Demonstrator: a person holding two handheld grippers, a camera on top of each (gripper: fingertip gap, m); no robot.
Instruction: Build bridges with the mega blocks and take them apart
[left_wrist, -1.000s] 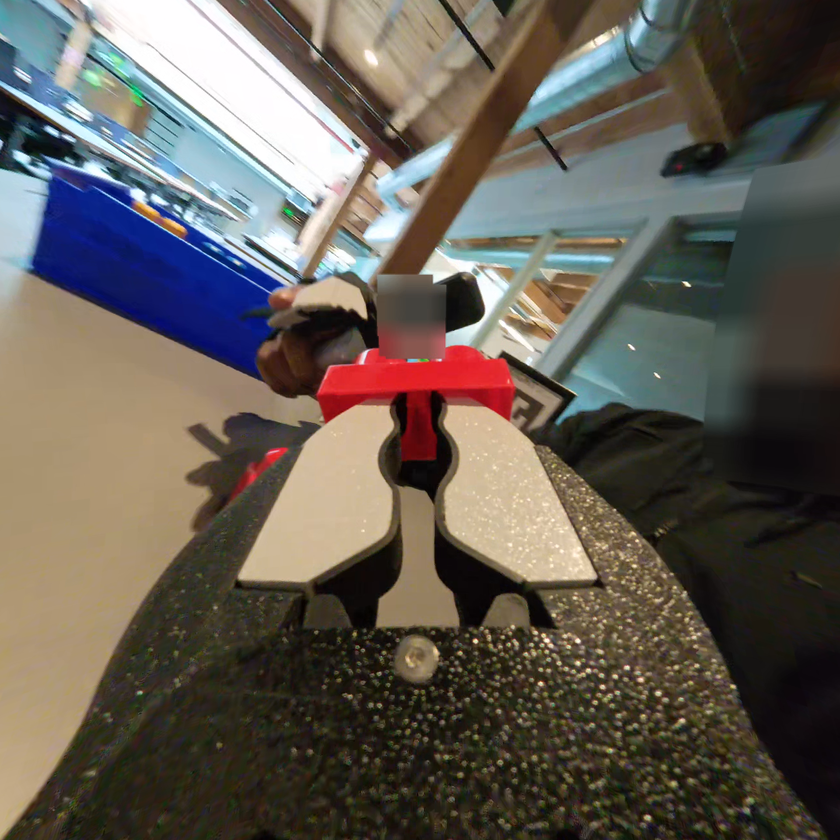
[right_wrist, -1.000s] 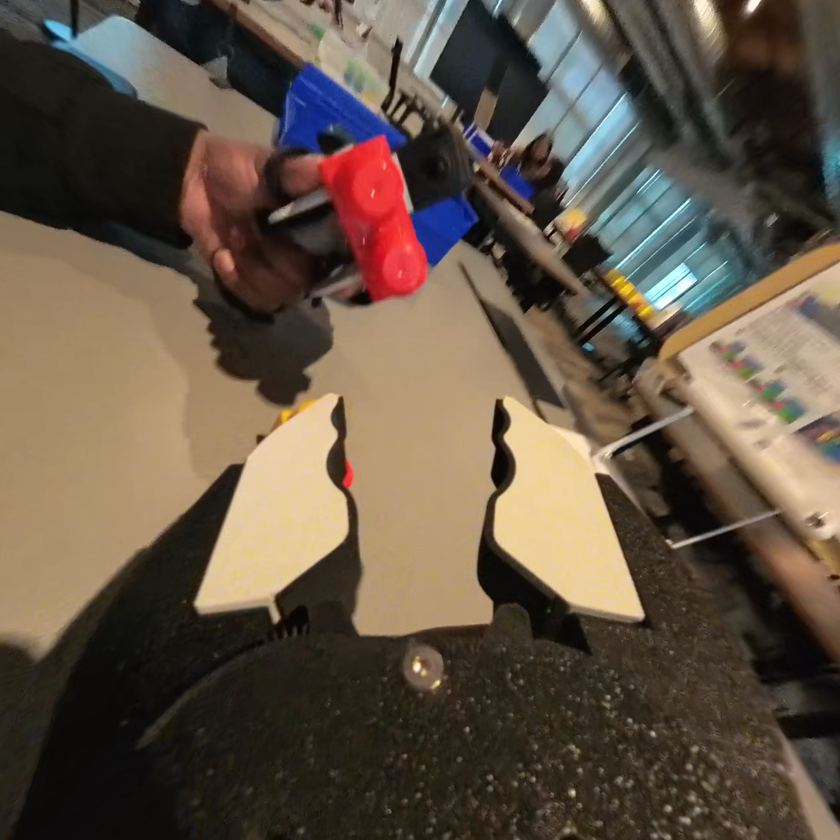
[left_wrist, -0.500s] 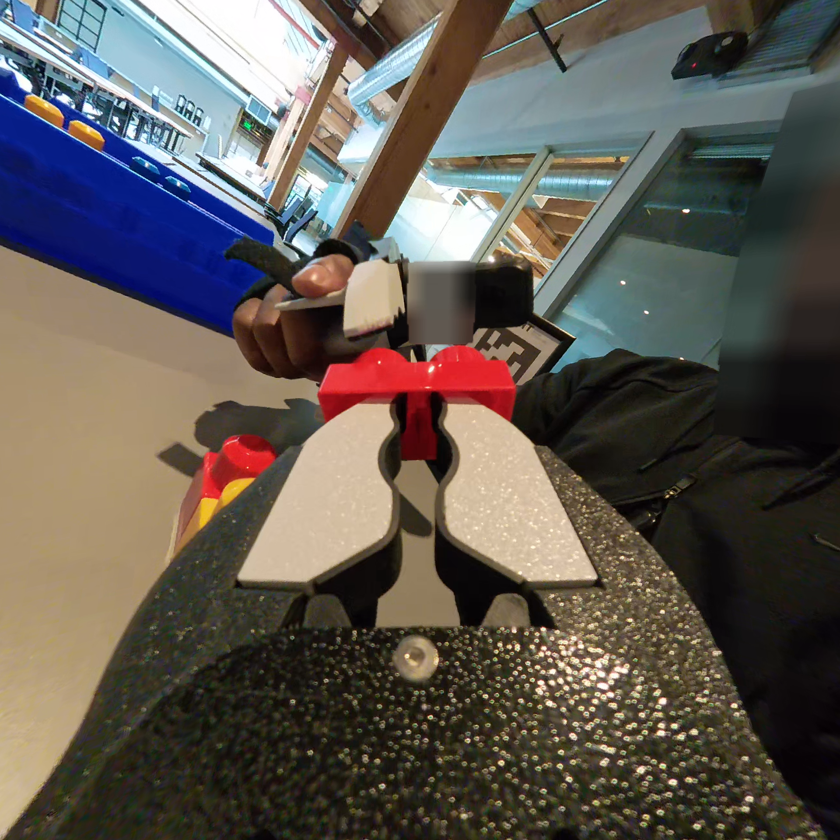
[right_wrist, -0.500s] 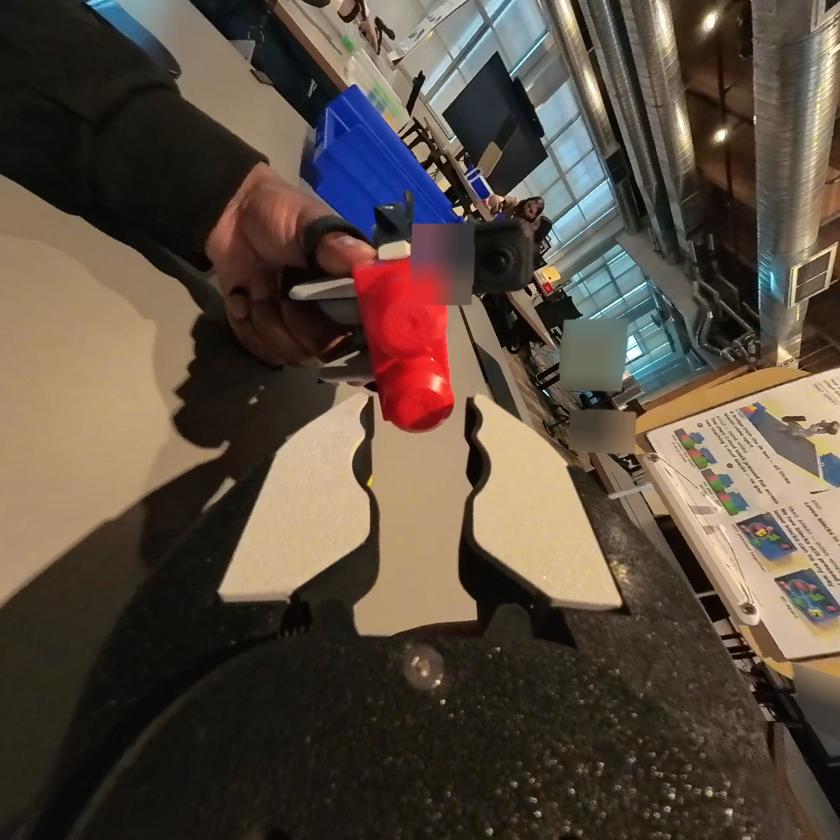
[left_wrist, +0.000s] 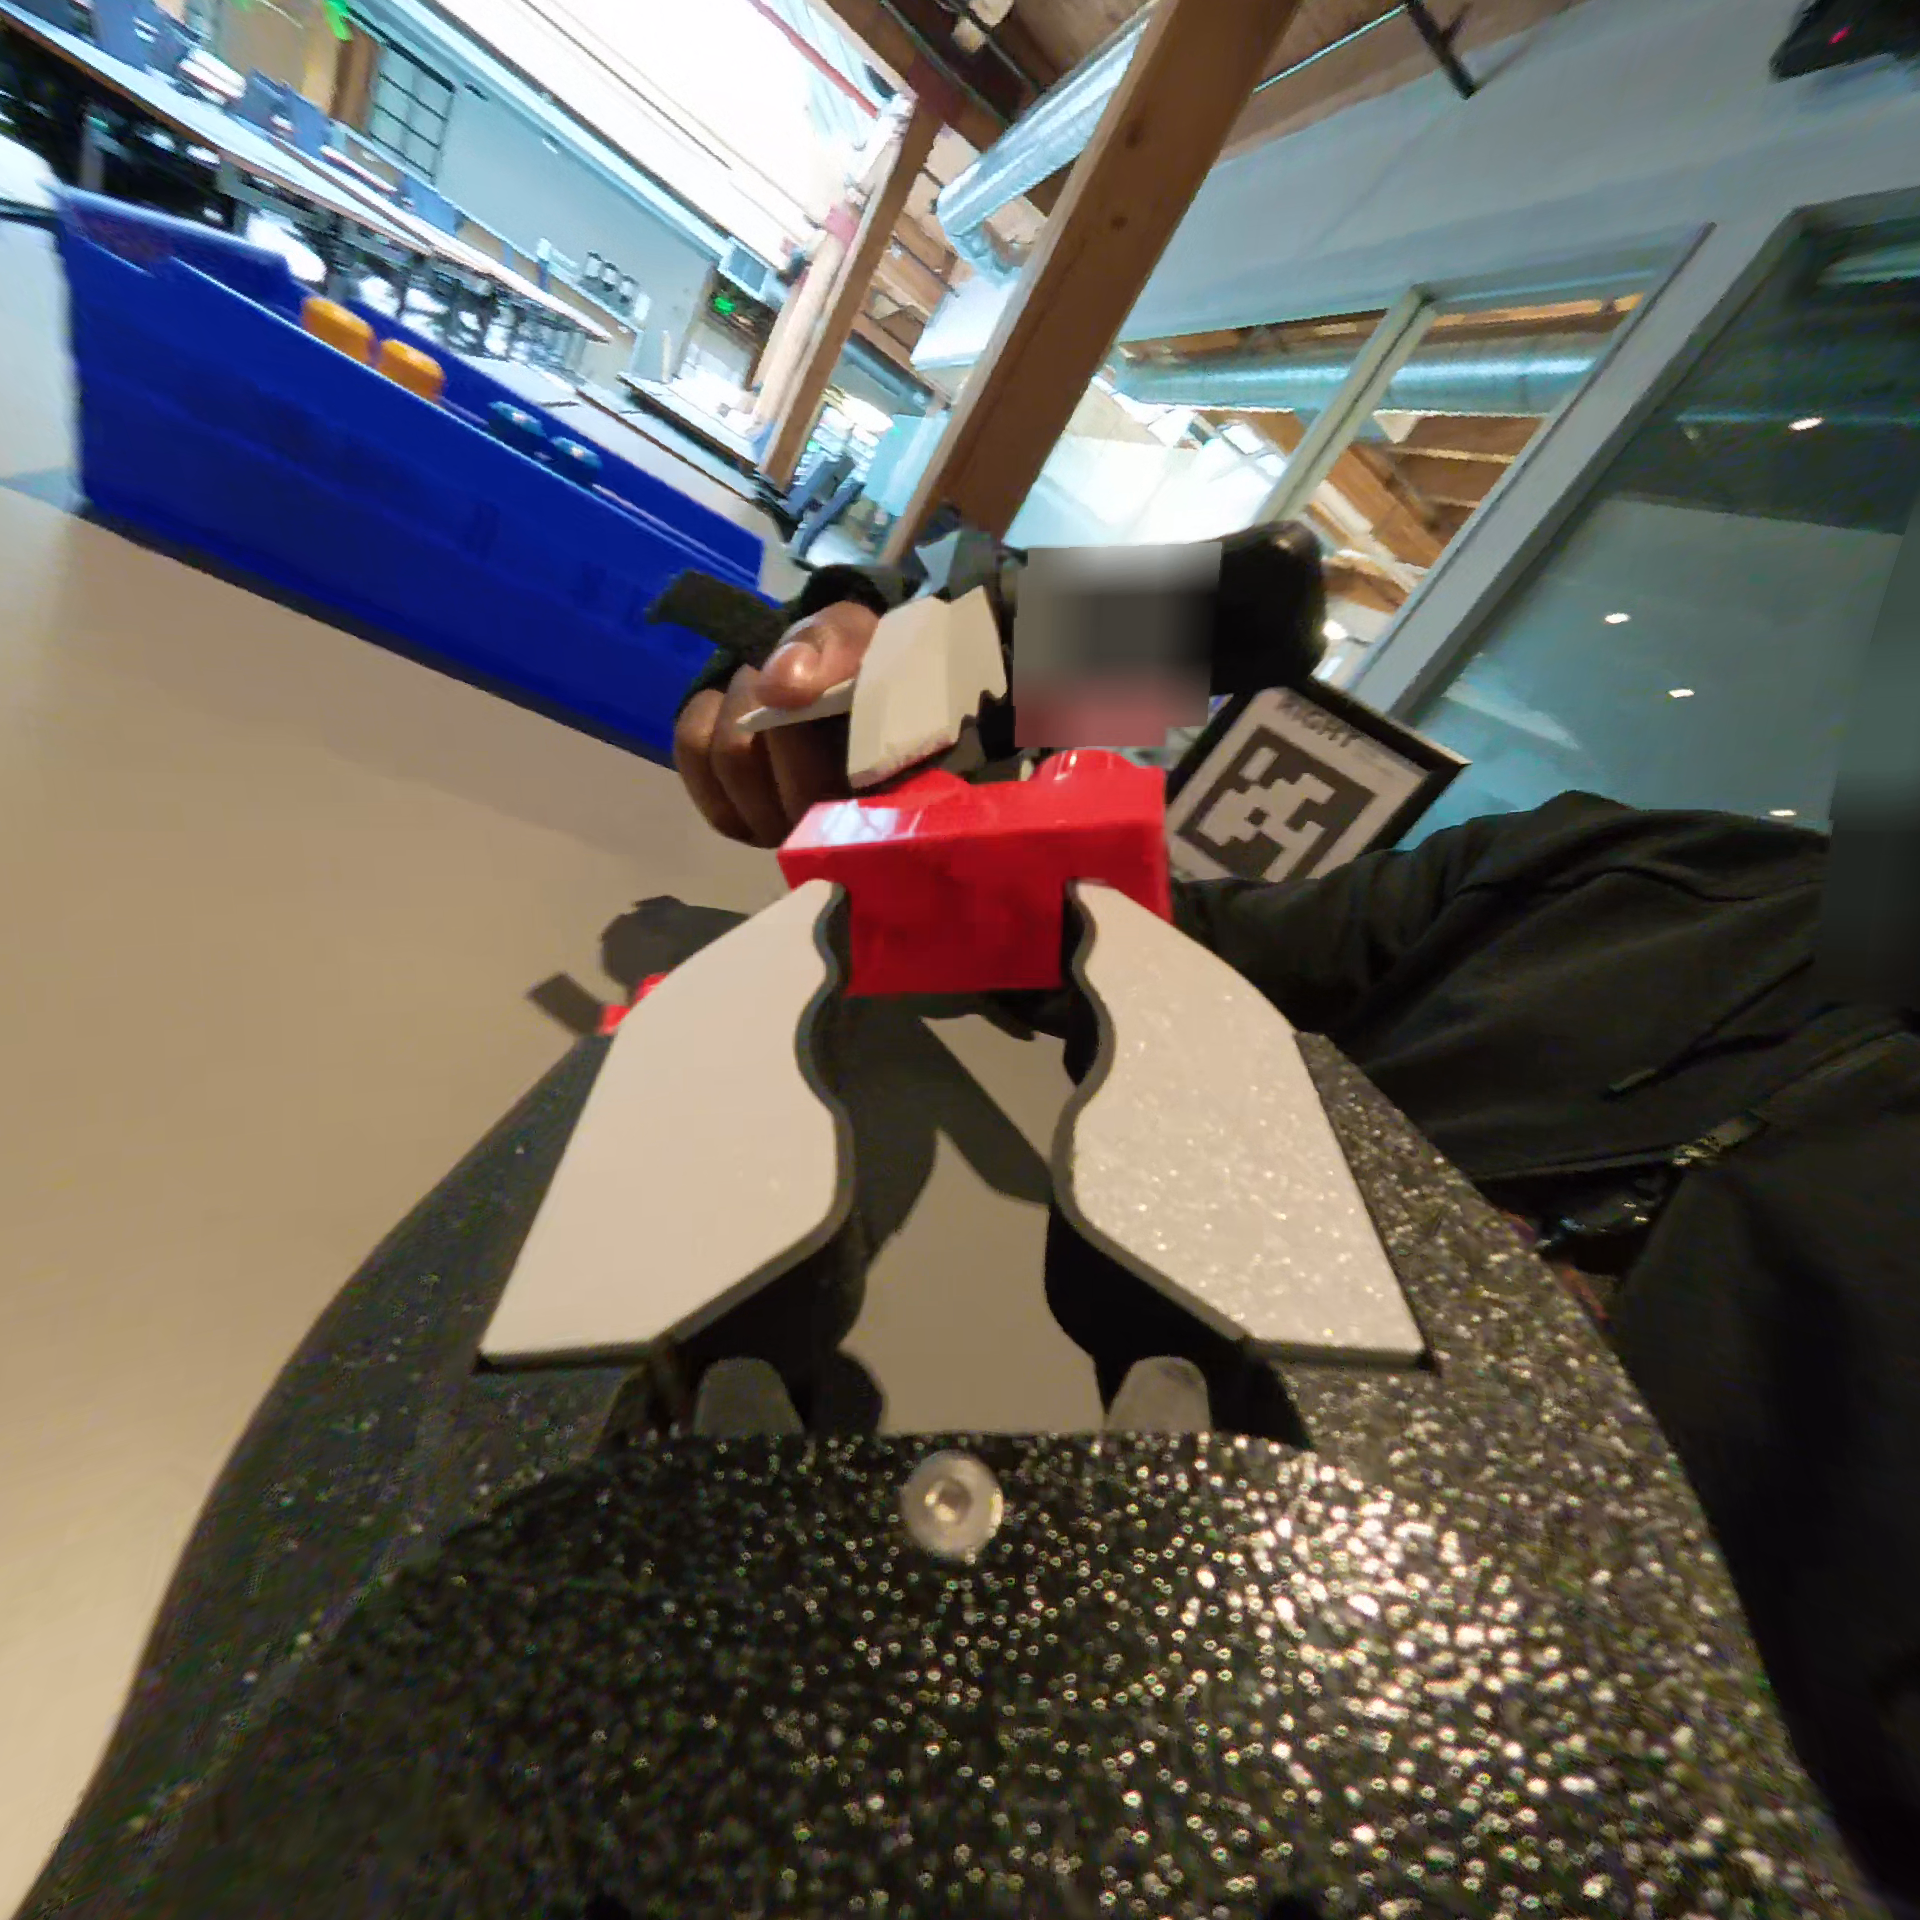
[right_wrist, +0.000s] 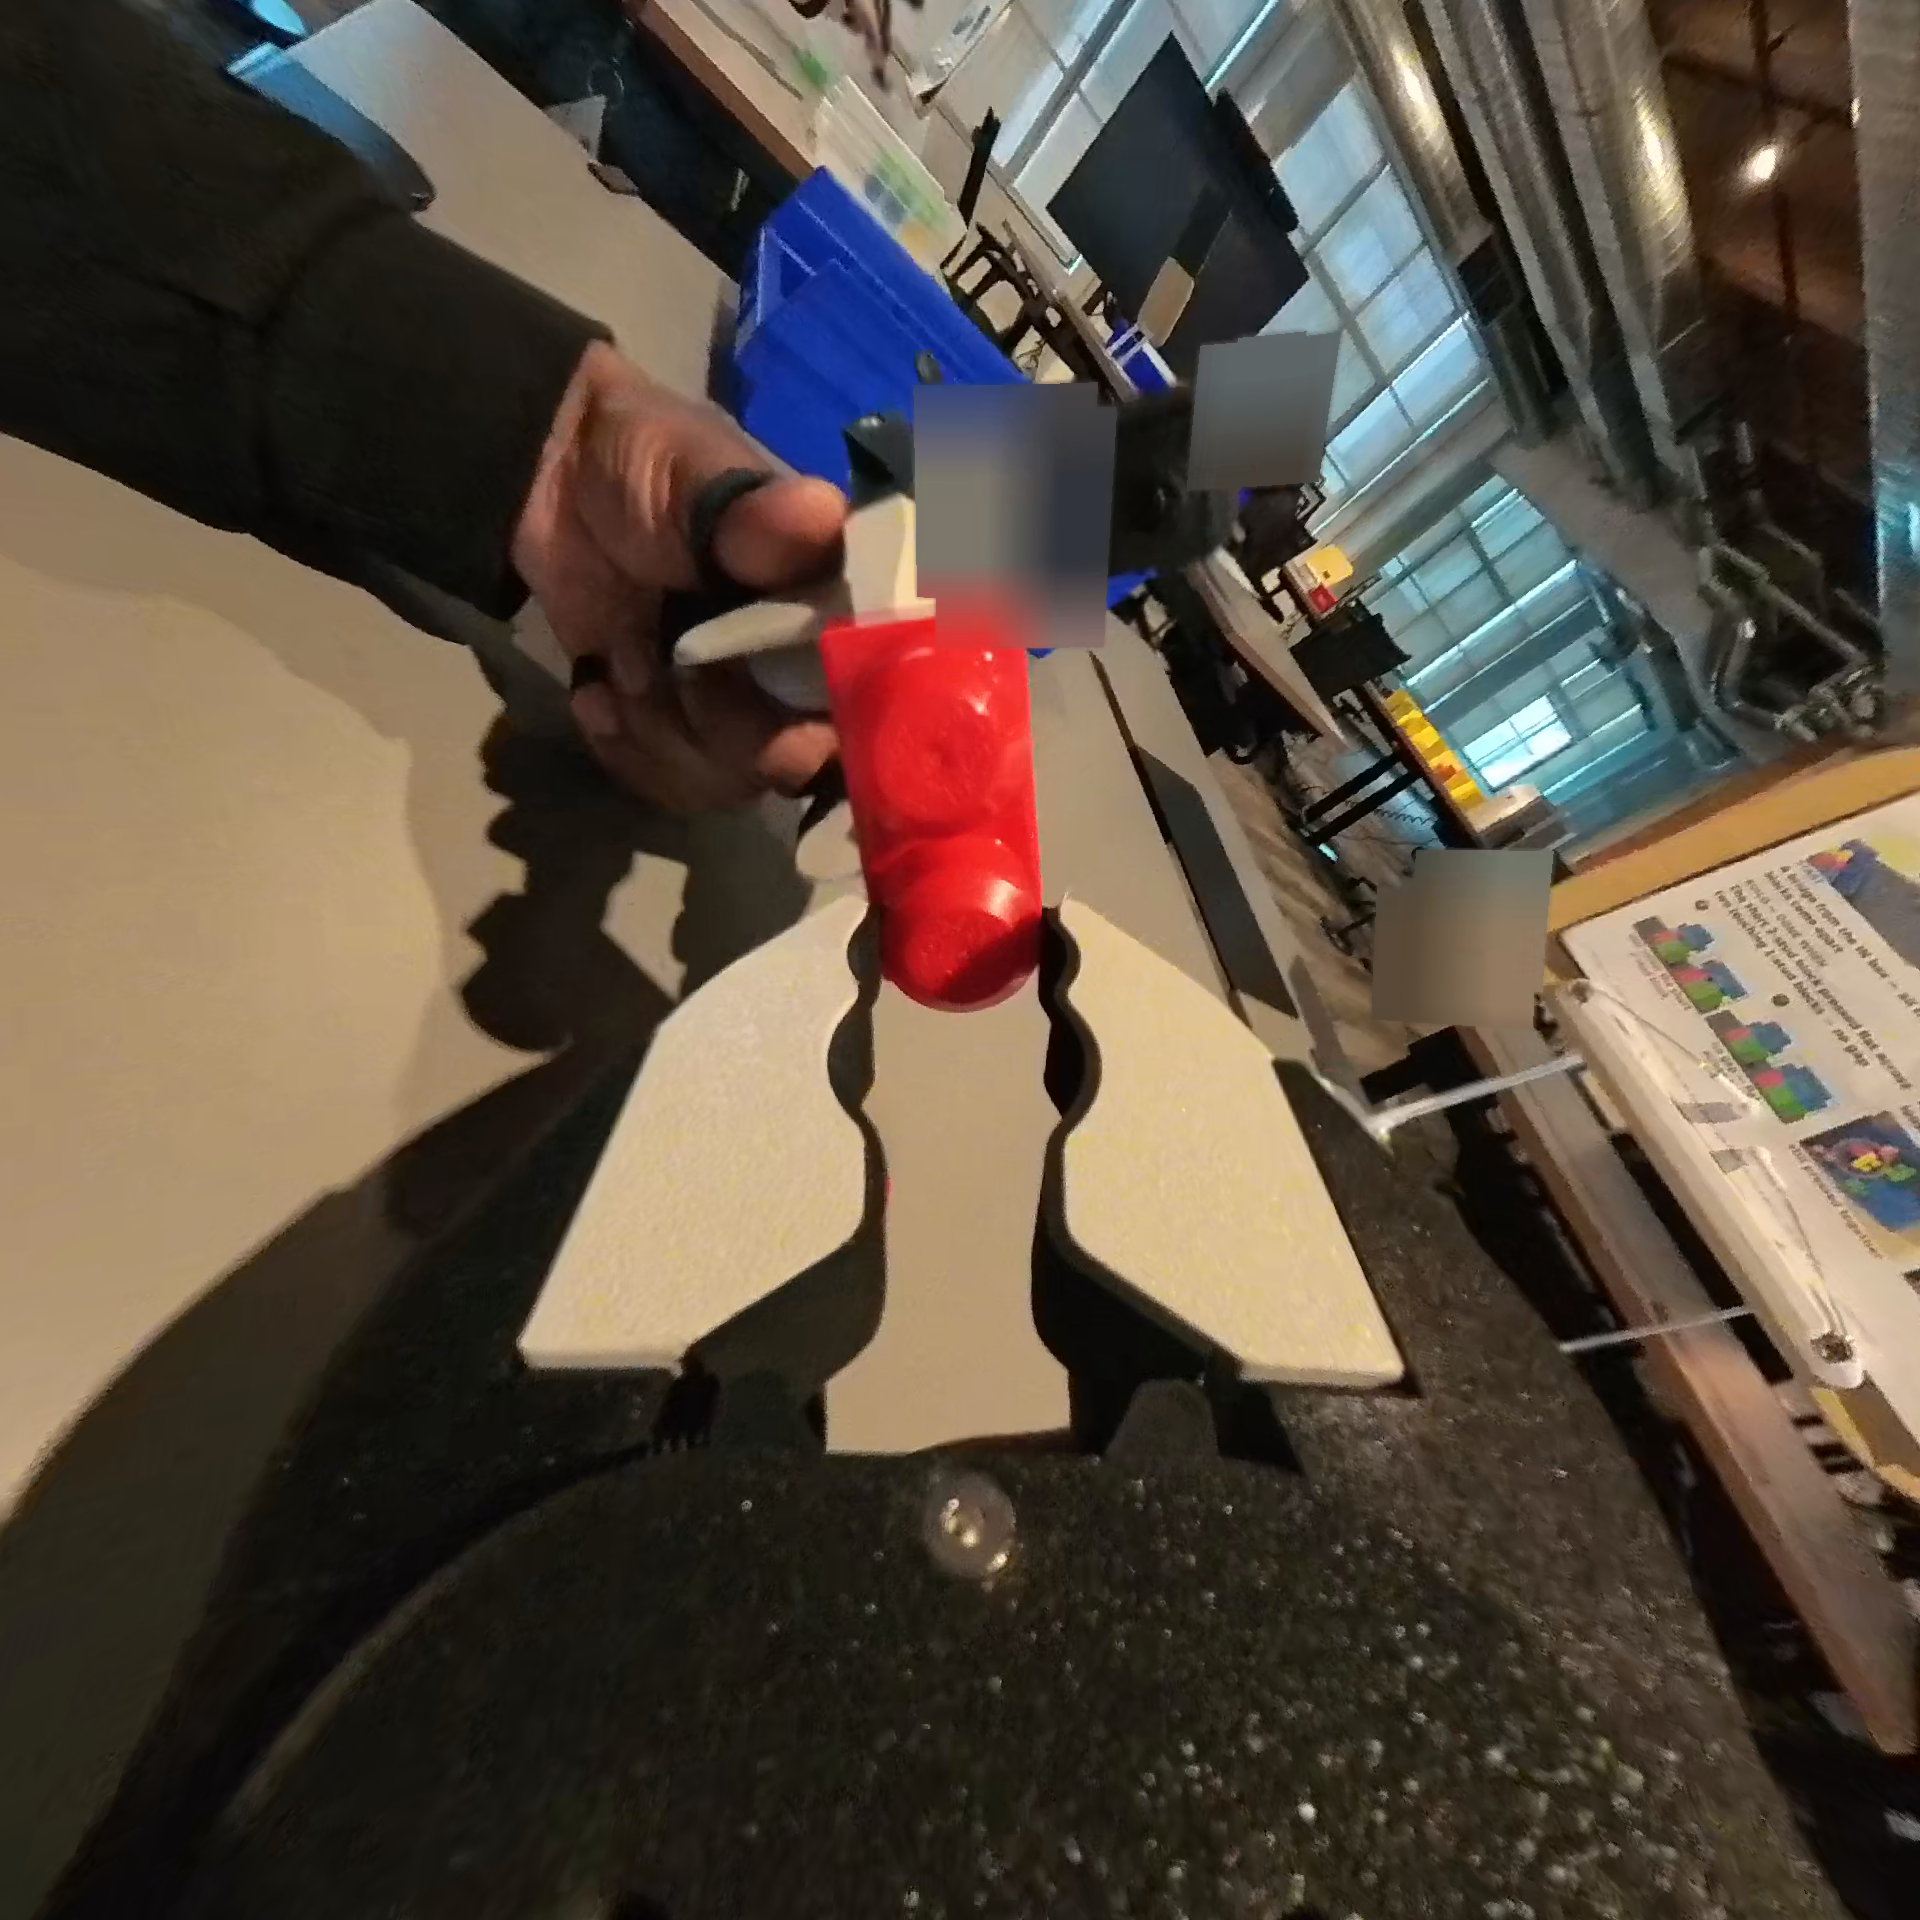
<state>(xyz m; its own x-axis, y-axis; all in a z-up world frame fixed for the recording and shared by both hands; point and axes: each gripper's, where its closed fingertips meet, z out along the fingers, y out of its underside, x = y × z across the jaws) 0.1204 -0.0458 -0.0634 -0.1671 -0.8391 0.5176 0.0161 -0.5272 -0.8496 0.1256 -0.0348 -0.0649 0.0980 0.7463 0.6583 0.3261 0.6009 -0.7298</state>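
**Red block passed between two grippers above the table**

The red block is a glossy plastic mega block with two round studs on its top face, smooth sides and squared corners. It is held in the air above the pale grey table, clear of the surface, between the two grippers. In the right wrist view the red block appears end-on and elongated, its studs facing the camera and its lower stud reaching down between the near fingers.

The left gripper has its jaws parted about as wide as the block's body, and its tips sit against the two sides of the block; whether they actually press it cannot be told. The right gripper has its jaws drawn in around the near stud, the tips touching or nearly touching it on each side; a firm pinch cannot be confirmed here.

Both grippers have flat, matte, light grey fingers with wavy inner edges, set on a black, grainy, speckled body. A bare hand in a dark sleeve holds the left gripper's handle.

A blue bin stands at the table's far edge with orange blocks in it. A bit of another red block peeks out beside the left finger. An illustrated instruction sheet lies off to the right.
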